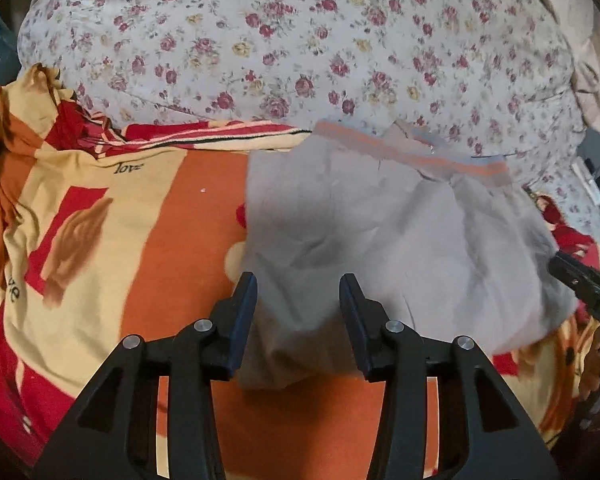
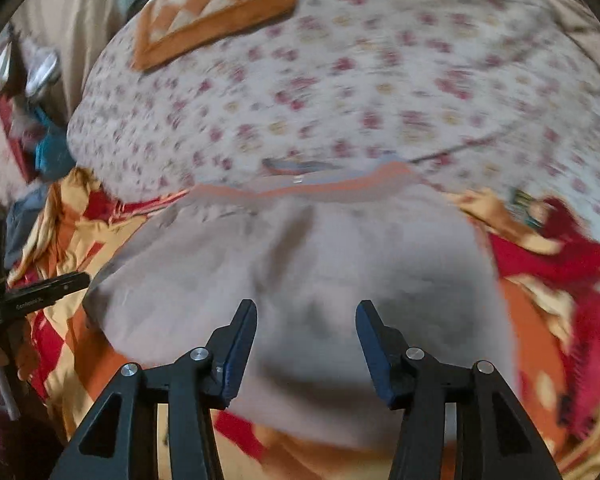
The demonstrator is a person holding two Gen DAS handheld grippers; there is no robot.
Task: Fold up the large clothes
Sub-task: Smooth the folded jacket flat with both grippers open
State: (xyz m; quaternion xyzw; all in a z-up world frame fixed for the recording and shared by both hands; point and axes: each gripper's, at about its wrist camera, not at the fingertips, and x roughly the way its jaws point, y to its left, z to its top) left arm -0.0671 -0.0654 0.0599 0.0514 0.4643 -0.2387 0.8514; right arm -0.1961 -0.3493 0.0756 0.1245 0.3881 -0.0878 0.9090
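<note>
Both hand-held grippers, left (image 1: 298,290) and right (image 2: 306,318), are held wide open over grey pants (image 1: 384,236); "love" (image 1: 129,167) is printed on the blanket (image 1: 180,220).

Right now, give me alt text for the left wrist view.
The open left gripper hovers over the near edge of a grey garment with an orange-striped waistband, lying on an orange, red and cream blanket. A floral quilt lies beyond.

Each wrist camera looks forward and down along its open black fingers, close above the crumpled grey garment (image 1: 400,240) (image 2: 300,280) on the orange, red and cream blanket (image 1: 180,220) (image 2: 532,320). Both share the garment and the floral quilt (image 1: 300,40) (image 2: 380,80) beyond, the right view blurred.
</note>
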